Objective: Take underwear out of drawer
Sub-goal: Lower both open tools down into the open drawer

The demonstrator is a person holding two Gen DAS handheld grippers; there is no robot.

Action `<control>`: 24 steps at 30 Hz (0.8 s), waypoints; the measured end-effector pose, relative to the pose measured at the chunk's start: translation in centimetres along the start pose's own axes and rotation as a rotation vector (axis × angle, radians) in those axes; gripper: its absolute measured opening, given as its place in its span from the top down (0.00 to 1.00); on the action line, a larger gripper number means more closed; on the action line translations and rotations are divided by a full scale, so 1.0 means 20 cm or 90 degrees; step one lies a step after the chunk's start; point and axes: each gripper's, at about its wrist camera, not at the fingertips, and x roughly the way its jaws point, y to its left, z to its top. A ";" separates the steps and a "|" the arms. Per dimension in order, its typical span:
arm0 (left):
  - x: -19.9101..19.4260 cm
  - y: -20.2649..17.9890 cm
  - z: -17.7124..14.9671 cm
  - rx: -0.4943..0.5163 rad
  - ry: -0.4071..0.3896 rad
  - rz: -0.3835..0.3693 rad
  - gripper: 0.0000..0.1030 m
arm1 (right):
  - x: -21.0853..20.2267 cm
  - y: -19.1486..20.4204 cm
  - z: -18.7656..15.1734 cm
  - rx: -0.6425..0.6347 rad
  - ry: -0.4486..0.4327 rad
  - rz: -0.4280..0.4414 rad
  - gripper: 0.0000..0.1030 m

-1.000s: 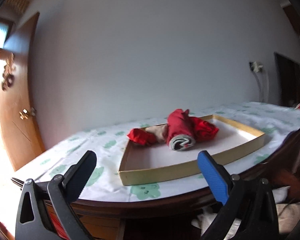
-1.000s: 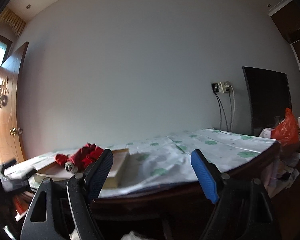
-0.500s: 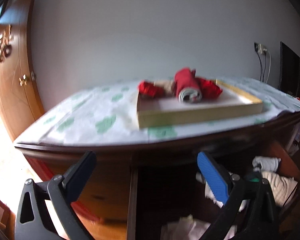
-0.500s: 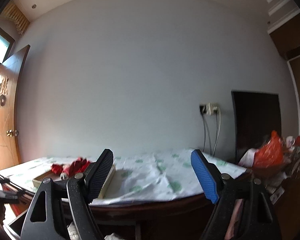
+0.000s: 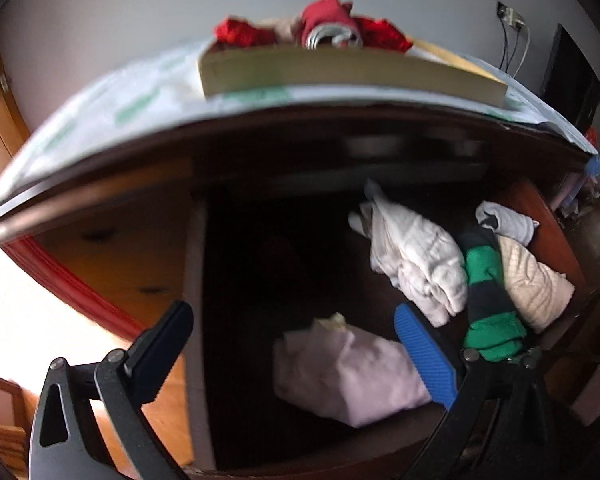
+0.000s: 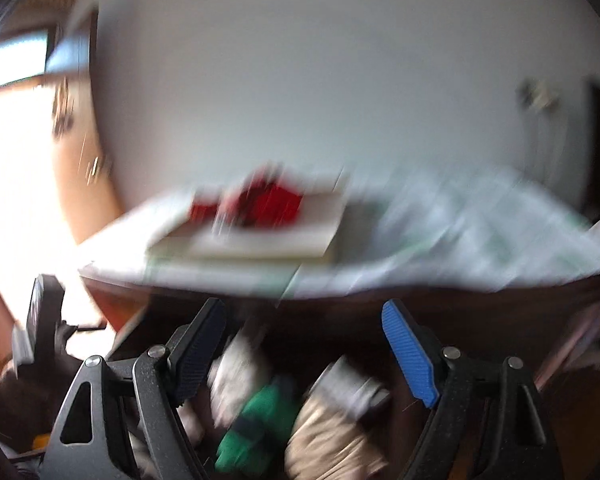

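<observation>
Both of my claws have tipped downward since a second ago, when they looked across the tabletop at the wall; now the left one looks into the open drawer under the table, and the right one has swung over so the drawer's clothes show at the bottom of its badly blurred view. My left claw stands wide, its black finger over the drawer's left wall and its blue finger over the clothes, with nothing between them and neither touching anything I can make out. My right claw also stands wide and holds nothing, hanging above the right part of the drawer. Inside the drawer, a pale pink folded garment lies near the front, just beside the left claw's blue finger. Behind it, toward the right, sits a crumpled white piece, then a green and dark striped roll, then a cream knitted piece against the right wall, with a small white roll at the back. Which of these are underwear I cannot tell. On the table, covered by a white cloth with green prints, a shallow cardboard tray holds red rolled garments.
</observation>
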 end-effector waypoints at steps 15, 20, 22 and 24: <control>-0.15 0.21 0.05 -0.044 -0.015 0.056 0.01 | 0.80 0.61 -0.29 -0.131 0.423 0.254 0.34; -0.16 0.33 0.04 -0.070 -0.013 0.064 0.01 | 0.95 0.75 -0.37 -0.196 0.502 0.247 0.35; -0.15 0.34 0.03 -0.072 -0.012 0.068 0.01 | 1.00 0.78 -0.39 -0.189 0.541 0.258 0.35; -0.15 0.35 0.02 -0.074 -0.011 0.067 0.01 | 1.06 0.82 -0.44 -0.197 0.600 0.250 0.35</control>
